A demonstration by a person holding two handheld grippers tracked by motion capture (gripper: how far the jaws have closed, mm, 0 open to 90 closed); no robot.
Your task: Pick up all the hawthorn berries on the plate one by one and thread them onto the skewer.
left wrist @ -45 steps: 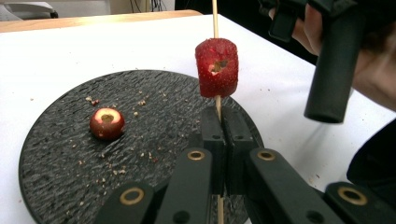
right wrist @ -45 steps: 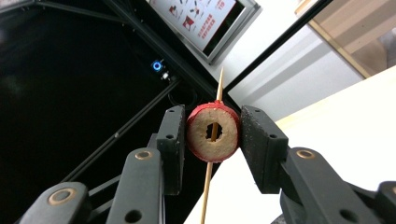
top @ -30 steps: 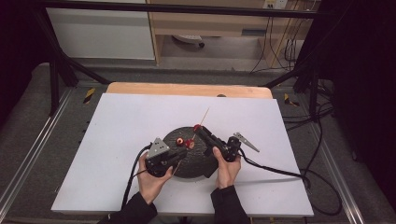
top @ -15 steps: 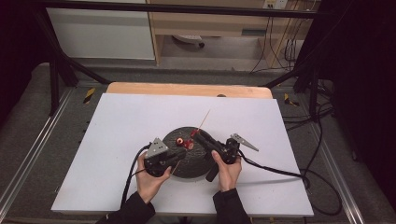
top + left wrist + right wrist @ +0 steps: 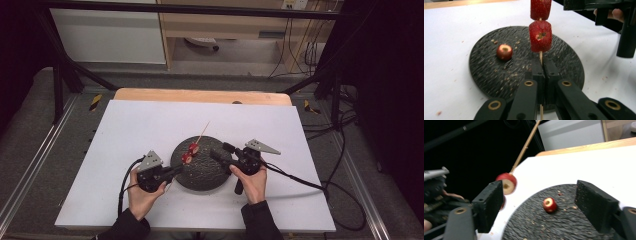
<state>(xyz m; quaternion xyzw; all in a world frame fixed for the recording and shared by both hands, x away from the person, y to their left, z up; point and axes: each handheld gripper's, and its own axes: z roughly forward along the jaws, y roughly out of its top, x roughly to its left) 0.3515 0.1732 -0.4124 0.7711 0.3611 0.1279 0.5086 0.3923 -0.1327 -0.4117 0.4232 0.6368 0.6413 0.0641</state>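
Left gripper (image 5: 541, 75) fingers clenched on the wooden skewer (image 5: 540, 56), which carries two strawberry pieces (image 5: 540, 36) over the dark round plate (image 5: 202, 175) mid-surface. Right gripper (image 5: 539, 202) fingers have just been opening, released, nothing pinched. Loose strawberry piece (image 5: 549, 205) lies on plate near 10 o'clock in left gripper view.

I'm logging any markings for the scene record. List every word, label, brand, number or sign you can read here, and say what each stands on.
None: no readable text stands on anything in these views.
Round black textured plate: no lettering.
Black left gripper, shut on the thin wooden skewer that carries red strawberry pieces: plain, brass rivets and no print.
Black right gripper, jaws just opening: plain.
Yellow-and-black striped tags on the floor frame: a pattern, no words.
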